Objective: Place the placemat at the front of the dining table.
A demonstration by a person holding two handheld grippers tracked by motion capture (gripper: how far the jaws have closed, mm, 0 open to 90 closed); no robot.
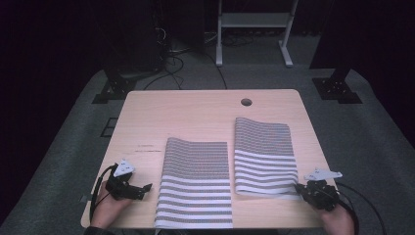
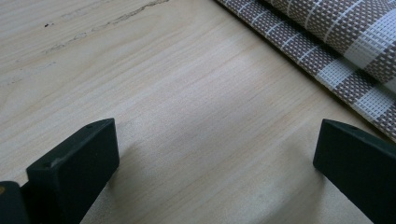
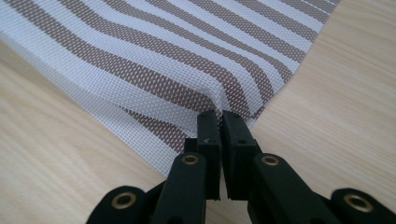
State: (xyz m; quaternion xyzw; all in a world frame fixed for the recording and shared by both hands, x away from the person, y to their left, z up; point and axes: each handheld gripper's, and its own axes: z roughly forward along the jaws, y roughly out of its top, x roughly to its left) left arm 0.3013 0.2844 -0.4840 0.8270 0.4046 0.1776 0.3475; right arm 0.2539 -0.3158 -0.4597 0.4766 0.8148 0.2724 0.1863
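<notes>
Near the table's (image 1: pixel 147 112) front left corner, the left gripper (image 1: pixel 145 187) is held wide apart over bare wood. The left mat (image 1: pixel 195 181) overhangs the front edge. The right mat (image 1: pixel 266 156), judged light, limp woven mesh, is pinched by the right gripper (image 3: pixel 221 122) at its near right corner.

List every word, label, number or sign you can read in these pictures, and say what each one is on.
None can be read.
The table bears two short dark marks left of the left placemat; they are too small and blurred to tell whether they are writing.
The right placemat, whose near corner the right gripper pinches, carries only woven stripes.
The left gripper, with jaws apart over bare wood, shows no label.
</notes>
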